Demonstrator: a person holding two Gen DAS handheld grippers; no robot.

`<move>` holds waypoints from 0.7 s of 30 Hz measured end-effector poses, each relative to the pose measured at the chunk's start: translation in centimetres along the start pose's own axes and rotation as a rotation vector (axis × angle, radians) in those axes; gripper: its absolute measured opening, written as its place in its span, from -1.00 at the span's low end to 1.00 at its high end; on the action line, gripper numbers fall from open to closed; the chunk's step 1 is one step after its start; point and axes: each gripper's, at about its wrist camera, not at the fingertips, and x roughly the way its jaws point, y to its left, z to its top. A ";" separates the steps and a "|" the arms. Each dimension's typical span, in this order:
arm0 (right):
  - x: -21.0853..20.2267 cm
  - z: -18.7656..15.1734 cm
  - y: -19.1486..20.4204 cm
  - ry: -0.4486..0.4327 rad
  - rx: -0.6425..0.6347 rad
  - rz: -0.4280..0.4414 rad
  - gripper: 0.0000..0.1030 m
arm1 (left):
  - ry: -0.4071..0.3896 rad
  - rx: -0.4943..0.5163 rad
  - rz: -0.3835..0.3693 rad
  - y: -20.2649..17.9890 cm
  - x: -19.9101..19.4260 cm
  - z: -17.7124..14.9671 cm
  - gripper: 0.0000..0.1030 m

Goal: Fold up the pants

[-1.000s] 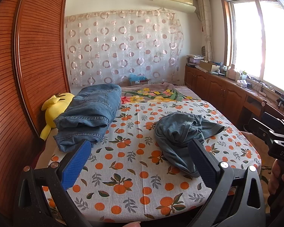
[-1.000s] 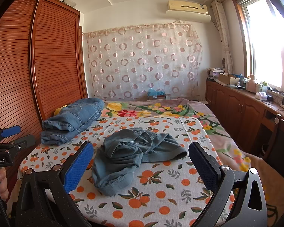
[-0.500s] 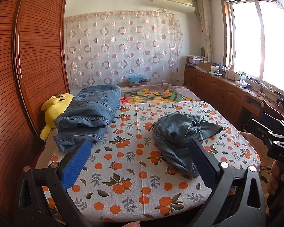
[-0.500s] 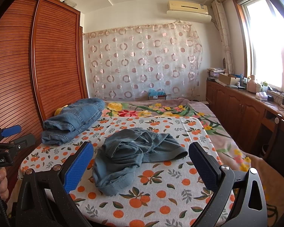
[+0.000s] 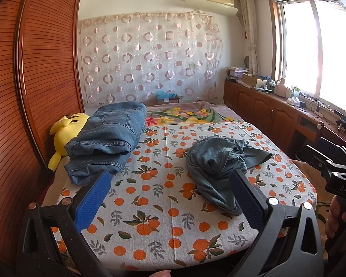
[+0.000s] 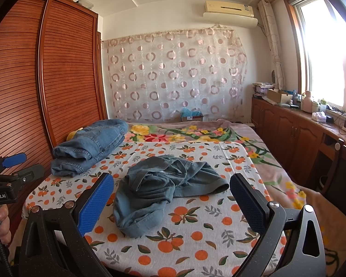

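A crumpled pair of grey-blue pants (image 5: 219,166) lies in a heap on the orange-print bedsheet (image 5: 159,198); it also shows in the right wrist view (image 6: 159,189). My left gripper (image 5: 168,196) is open and empty, held above the near edge of the bed, left of the heap. My right gripper (image 6: 170,198) is open and empty, in front of the heap and apart from it. The right gripper's body shows at the right edge of the left wrist view (image 5: 334,173).
A stack of folded blue jeans (image 5: 108,138) lies at the bed's far left, against a yellow plush toy (image 5: 67,131). A wooden slatted wardrobe (image 5: 23,92) runs along the left. Wooden cabinets (image 5: 269,113) under the window line the right. A floral blanket (image 6: 196,133) covers the bed's far end.
Both grippers have crept slightly closer to the bed. Nothing on the bed has moved, and both stay open.
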 end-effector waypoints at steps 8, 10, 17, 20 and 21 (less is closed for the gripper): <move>0.3 -0.5 0.0 0.019 0.002 0.008 0.95 | 0.021 0.001 0.002 -0.5 0.2 0.2 0.99; 0.5 -0.7 -0.3 0.028 0.006 0.006 0.95 | 0.039 0.002 -0.003 -0.5 0.8 -0.1 0.99; 1.3 -1.2 -1.8 0.071 0.018 -0.010 0.95 | 0.107 0.013 -0.046 -0.6 3.2 -1.4 0.98; 1.6 -1.5 -2.4 0.090 0.023 -0.021 0.95 | 0.133 0.033 -0.073 -1.0 4.6 -2.1 0.98; 1.7 -1.6 -2.7 0.095 0.024 -0.026 0.95 | 0.145 0.044 -0.083 -1.2 5.2 -2.3 0.98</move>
